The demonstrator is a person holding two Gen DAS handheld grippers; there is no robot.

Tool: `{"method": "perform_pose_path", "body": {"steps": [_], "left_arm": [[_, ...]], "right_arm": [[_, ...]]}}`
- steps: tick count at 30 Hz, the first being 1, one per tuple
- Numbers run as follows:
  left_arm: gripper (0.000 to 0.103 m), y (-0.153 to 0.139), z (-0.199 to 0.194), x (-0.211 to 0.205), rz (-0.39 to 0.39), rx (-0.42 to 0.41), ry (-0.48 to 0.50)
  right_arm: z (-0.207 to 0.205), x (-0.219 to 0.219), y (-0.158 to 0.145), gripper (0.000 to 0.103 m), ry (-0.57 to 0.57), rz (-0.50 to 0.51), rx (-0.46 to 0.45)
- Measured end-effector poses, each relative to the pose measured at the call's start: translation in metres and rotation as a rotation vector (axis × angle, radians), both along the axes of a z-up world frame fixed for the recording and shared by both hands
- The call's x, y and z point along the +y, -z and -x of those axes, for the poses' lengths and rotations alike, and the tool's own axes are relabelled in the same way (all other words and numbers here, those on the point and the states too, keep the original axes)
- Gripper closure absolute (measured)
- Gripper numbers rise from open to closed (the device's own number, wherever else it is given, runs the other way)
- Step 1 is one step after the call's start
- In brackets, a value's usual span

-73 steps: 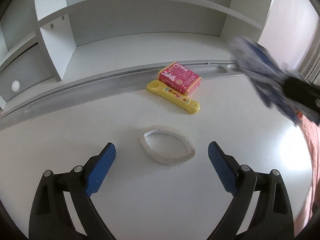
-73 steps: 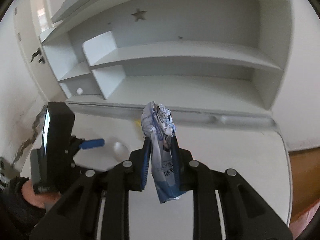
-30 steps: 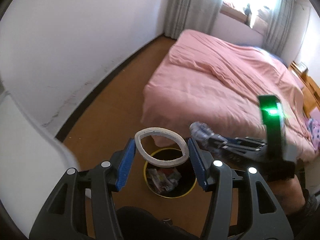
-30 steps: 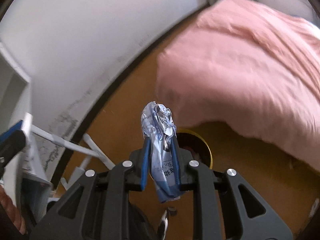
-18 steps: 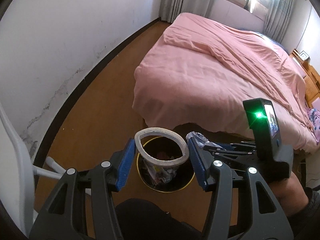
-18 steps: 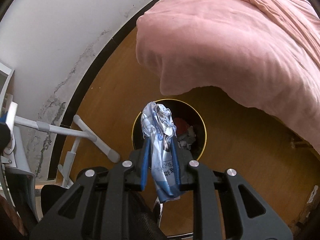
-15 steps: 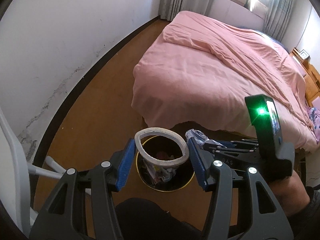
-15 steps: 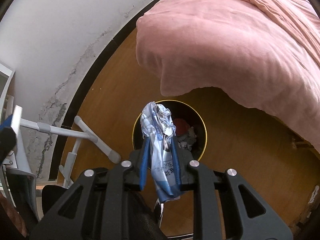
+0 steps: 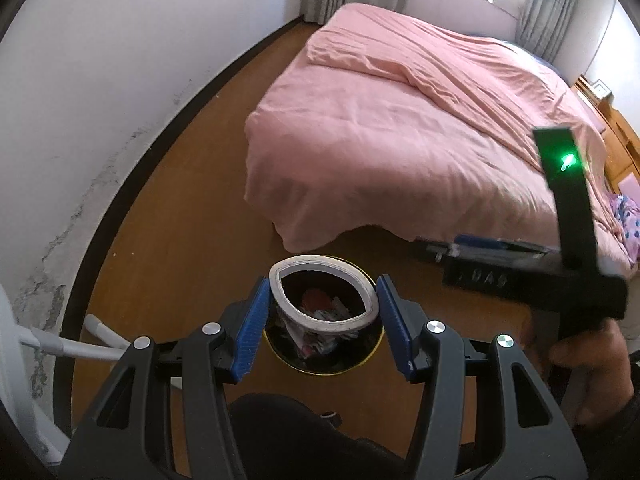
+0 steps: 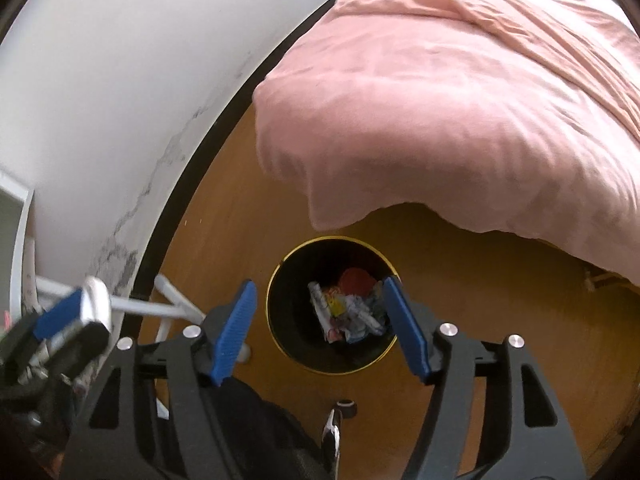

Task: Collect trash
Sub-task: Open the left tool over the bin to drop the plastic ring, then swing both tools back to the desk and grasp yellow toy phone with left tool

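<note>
Left tongs (image 9: 320, 322) are clamping a white oval ring of soft material, possibly a spent tape roll (image 9: 323, 296), with a blue pad pressing on each side of it. The ring is hanging directly above the round black waste bin with a yellow rim (image 9: 325, 366), which is standing on the brown wooden floor (image 9: 176, 240) just beside the corner of the bed with a pink cover (image 9: 400, 132).

Right tongs (image 10: 318, 326) have just been opening and are now standing wide apart with nothing between the pads. The crumpled blue-and-white wrapper is no longer in their hold; crumpled papers and wrappers (image 10: 348, 308) are lying inside the bin, and it is presumably among them, though which piece it is cannot be told.

Assessment of progress: the right-hand item is appearing as deposited, so that part of the collection is judged done. The white ring is not yet released and is remaining the outstanding item; it is sitting in line with the bin mouth, so opening the left tongs should be dropping it in. Whether further trash is waiting elsewhere cannot be told from these views.
</note>
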State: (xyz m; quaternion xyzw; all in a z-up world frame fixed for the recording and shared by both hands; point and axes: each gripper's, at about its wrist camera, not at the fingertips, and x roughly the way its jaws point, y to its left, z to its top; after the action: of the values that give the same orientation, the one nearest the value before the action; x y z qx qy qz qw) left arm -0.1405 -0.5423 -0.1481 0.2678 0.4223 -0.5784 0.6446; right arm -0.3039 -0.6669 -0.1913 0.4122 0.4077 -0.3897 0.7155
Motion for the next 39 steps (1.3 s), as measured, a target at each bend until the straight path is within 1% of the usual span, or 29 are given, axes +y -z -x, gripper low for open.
{"method": "perform_pose_path", "body": {"steps": [4,6,7,8,12,15,17,20,23,25,27,29,30,32,33,36,37,39], "left_arm": [[0.049,0.008,0.007,-0.008,-0.004,0.026,0.025],[0.04,0.01,0.009,-0.011,-0.003,0.032,0.027],[0.03,0.011,0.009,-0.013,-0.002,0.037,0.022],[0.028,0.011,0.009,-0.013,0.003,0.038,0.013],[0.028,0.007,0.009,-0.013,0.006,0.031,0.007],[0.027,-0.002,0.008,-0.007,0.02,0.02,0.004],[0.024,-0.014,0.006,0.001,0.041,0.005,-0.009],[0.023,-0.034,-0.003,0.017,0.087,-0.015,-0.053],[0.018,-0.065,-0.02,0.048,0.156,0.001,-0.108],[0.015,-0.085,-0.037,0.074,0.191,-0.009,-0.149],[0.012,-0.105,-0.061,0.104,0.218,-0.041,-0.215],[0.011,-0.122,-0.095,0.143,0.24,-0.092,-0.307],[0.01,-0.127,-0.112,0.16,0.241,-0.117,-0.353],[0.01,-0.134,-0.155,0.201,0.218,-0.185,-0.48],[0.01,-0.134,-0.174,0.219,0.205,-0.21,-0.534],[0.01,-0.129,-0.249,0.287,0.137,-0.266,-0.771],[0.01,-0.126,-0.265,0.301,0.125,-0.27,-0.824],[0.01,-0.116,-0.311,0.339,0.088,-0.262,-0.983]], "right_arm": [[0.011,-0.006,-0.004,0.035,0.041,0.015,-0.01],[0.015,-0.007,-0.006,0.034,0.054,0.019,-0.018],[0.016,-0.009,-0.006,0.034,0.056,0.02,-0.02],[0.017,-0.009,-0.006,0.032,0.055,0.021,-0.023],[0.017,-0.01,-0.007,0.031,0.048,0.025,-0.027],[0.014,-0.007,-0.007,0.031,0.034,0.028,-0.025],[0.011,-0.004,-0.009,0.031,0.028,0.035,-0.021],[0.003,0.002,-0.013,0.03,-0.003,0.066,0.001],[-0.008,0.014,-0.024,0.03,-0.055,0.111,0.017],[-0.022,0.028,-0.041,0.03,-0.106,0.152,0.01],[-0.038,0.041,-0.059,0.03,-0.155,0.171,-0.028],[-0.062,0.061,-0.086,0.029,-0.229,0.21,-0.074],[-0.076,0.07,-0.099,0.025,-0.264,0.226,-0.097],[-0.099,0.085,-0.117,0.024,-0.324,0.242,-0.14],[-0.115,0.095,-0.128,0.024,-0.364,0.249,-0.161],[-0.164,0.125,-0.154,0.023,-0.49,0.269,-0.214],[-0.183,0.137,-0.161,0.022,-0.537,0.271,-0.227],[-0.216,0.157,-0.169,0.022,-0.609,0.275,-0.243]]}}
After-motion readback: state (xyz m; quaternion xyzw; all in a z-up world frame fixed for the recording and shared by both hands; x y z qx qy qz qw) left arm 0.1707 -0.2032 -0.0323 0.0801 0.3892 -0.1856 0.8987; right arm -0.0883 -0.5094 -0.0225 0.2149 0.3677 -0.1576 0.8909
